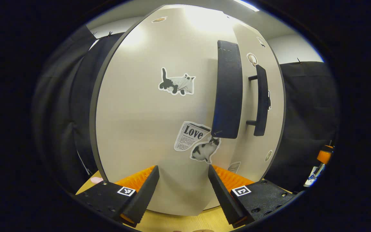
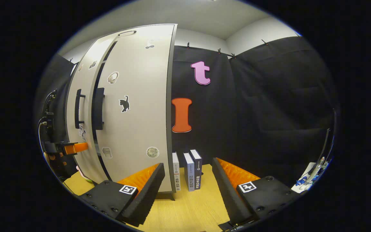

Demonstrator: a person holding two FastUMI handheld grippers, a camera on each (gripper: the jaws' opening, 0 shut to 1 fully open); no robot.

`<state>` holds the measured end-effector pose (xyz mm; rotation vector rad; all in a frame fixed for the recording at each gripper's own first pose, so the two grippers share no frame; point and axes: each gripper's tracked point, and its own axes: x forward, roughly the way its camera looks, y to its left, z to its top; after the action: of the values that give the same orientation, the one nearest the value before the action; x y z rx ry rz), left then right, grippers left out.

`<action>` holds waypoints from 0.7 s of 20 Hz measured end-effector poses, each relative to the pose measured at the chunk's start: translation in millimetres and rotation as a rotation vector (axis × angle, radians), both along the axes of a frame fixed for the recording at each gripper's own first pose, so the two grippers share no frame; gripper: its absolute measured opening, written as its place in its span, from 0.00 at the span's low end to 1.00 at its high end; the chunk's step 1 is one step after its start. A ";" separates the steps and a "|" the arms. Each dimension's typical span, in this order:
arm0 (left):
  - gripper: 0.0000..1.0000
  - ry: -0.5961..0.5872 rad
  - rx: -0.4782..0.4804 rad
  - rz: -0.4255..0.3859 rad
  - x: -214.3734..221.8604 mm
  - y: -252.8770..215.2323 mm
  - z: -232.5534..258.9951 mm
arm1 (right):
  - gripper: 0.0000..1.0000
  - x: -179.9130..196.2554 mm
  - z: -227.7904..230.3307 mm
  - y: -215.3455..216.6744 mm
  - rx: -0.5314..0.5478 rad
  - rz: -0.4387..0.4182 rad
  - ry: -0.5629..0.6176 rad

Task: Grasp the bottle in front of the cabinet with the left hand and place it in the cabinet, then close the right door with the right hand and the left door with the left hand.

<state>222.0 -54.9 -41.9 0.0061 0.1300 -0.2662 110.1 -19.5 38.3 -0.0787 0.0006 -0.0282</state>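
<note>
Two cabinet doors, pale and stickered, face the left gripper view: the left door near the lens, the right door beyond it, each with a dark bar handle. Left gripper: fingers spread wide, nothing between them, tips close to the left door's lower face; contact cannot be told. Wooden tabletop beneath. Right gripper view: right gripper wide open, holding nothing, above the tabletop, apart from the cabinet. Three upright books stand just beside the cabinet's side. The left gripper shows at the far left by the doors. Bottle: position cannot be told.
</note>
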 end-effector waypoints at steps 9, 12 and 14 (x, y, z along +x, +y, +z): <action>0.94 0.001 -0.004 0.037 5.3 6.7 -0.6 | 0.98 13.8 -5.1 1.3 0.010 0.009 0.023; 0.94 0.002 -0.005 0.060 3.4 15.5 4.2 | 0.98 18.6 -4.0 3.2 0.022 0.016 0.031; 0.94 0.006 -0.021 0.073 -2.3 19.6 10.8 | 0.98 21.8 0.3 4.2 0.014 0.023 0.030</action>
<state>219.7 -35.4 -31.1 -0.0200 0.1330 -0.1950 131.8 -15.3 38.6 -0.0649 0.0299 -0.0037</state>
